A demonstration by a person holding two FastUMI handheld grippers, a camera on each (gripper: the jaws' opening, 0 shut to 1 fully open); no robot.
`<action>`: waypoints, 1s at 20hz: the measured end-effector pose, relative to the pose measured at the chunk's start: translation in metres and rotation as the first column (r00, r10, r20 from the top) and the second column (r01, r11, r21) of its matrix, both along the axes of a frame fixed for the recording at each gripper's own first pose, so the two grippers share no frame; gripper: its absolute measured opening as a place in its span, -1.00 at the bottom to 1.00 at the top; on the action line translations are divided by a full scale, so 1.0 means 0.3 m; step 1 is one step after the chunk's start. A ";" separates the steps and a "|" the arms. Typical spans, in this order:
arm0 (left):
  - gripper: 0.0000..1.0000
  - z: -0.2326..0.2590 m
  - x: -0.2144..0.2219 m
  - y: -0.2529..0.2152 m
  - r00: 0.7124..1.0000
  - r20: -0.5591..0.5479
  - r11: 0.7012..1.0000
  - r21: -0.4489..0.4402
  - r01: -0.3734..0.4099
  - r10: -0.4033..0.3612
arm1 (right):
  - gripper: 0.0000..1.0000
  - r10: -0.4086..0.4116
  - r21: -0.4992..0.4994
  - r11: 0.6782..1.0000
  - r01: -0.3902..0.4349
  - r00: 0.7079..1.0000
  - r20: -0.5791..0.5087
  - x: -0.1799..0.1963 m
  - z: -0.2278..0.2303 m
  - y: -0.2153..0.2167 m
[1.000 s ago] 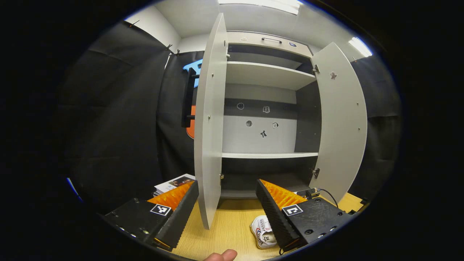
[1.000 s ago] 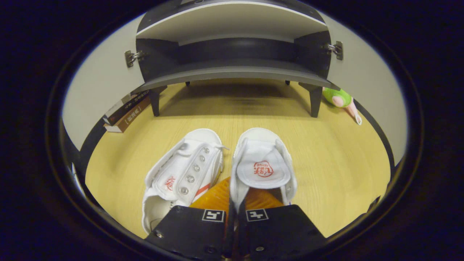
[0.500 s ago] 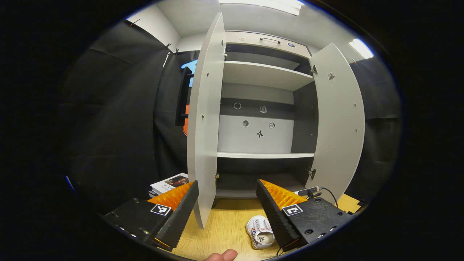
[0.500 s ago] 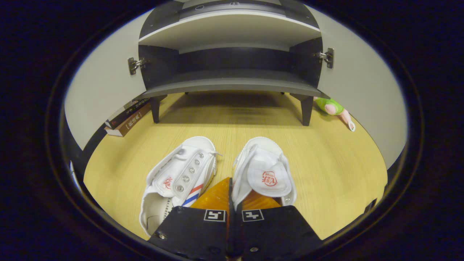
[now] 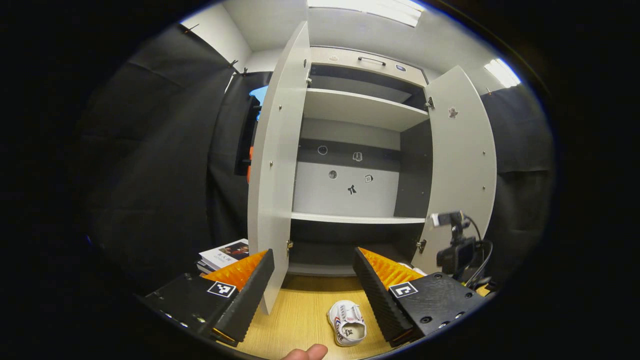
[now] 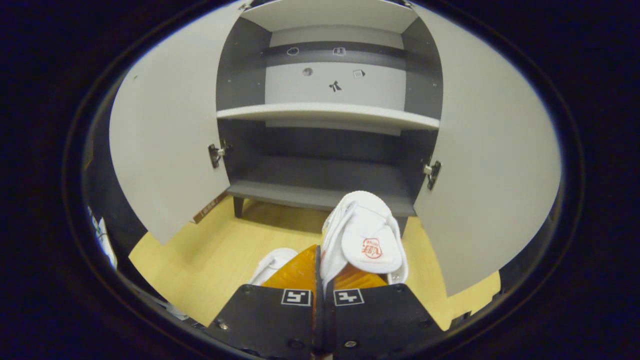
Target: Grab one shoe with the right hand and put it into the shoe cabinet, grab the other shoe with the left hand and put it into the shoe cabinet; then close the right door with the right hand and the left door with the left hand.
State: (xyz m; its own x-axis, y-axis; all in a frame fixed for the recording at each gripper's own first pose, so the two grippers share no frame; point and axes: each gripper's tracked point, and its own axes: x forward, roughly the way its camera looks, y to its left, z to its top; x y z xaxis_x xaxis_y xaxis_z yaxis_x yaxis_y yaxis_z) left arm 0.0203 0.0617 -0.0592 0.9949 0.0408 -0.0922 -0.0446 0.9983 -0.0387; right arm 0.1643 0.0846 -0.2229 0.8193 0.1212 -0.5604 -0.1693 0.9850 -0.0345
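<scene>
While the right gripper [image 6: 320, 272] pinches one shoe [image 6: 364, 240] by its inner side wall, fingers nearly together w/ canvas between them, the shoe juts fwd from the tips, toe ahead and slightly up, clear of the floor [image 6: 210, 260]. Straight ahead of the tips sits the cabinet [image 6: 325, 150], both doors open; the bottom shelf [image 6: 320, 192] lies just beyond the toe, so the carry looks nearly done.

Judging by look, the shoe is light, soft canvas w/ a rubber sole: the upper gives under the pinch, the tongue flops loose, and the sole end may sag or swing from a wall-only hold. Grip seems ok for a short carry; a shake could let thin cloth slip out. Best hold is prob. where it is now, the collar/side wall near the opening, or across the heel where it's stiffer. Not fragile, so setting it down sole-first on the shelf needs no special care.

The left gripper [image 5: 314, 272] hangs w/ fingers spread wide, holding nothing. The other shoe [image 5: 346, 324] lies on the floor below and between its fingers, nearer the right one, opening up. In the right gripper view its toe [image 6: 272, 262] peeks out left of the fingers. Same soft build, so approach from above and take one side wall at the opening. The left door [image 5: 272, 170] stands edge-on just ahead of the left finger; the right door [image 5: 462, 170] is well off to the right.
</scene>
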 end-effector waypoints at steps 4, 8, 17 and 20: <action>0.90 0.029 0.002 -0.009 1.000 0.030 1.000 0.002 0.001 -0.001 | -0.94 0.037 0.024 0.999 -0.039 0.996 0.078 0.109 0.282 0.028; 0.90 0.045 -0.004 -0.013 0.999 0.043 1.000 -0.006 0.001 0.000 | -0.93 0.058 0.020 0.998 -0.060 0.994 0.095 0.301 0.467 0.055; 0.90 -0.003 -0.042 0.040 0.998 0.021 0.997 0.031 -0.065 0.064 | -0.94 -0.017 -0.113 0.994 0.016 1.000 -0.004 0.967 0.480 0.005; 0.90 -0.050 -0.036 0.078 0.994 -0.021 0.994 0.023 -0.103 0.103 | -0.93 -0.036 -0.117 0.993 0.028 0.997 -0.070 1.081 0.425 0.021</action>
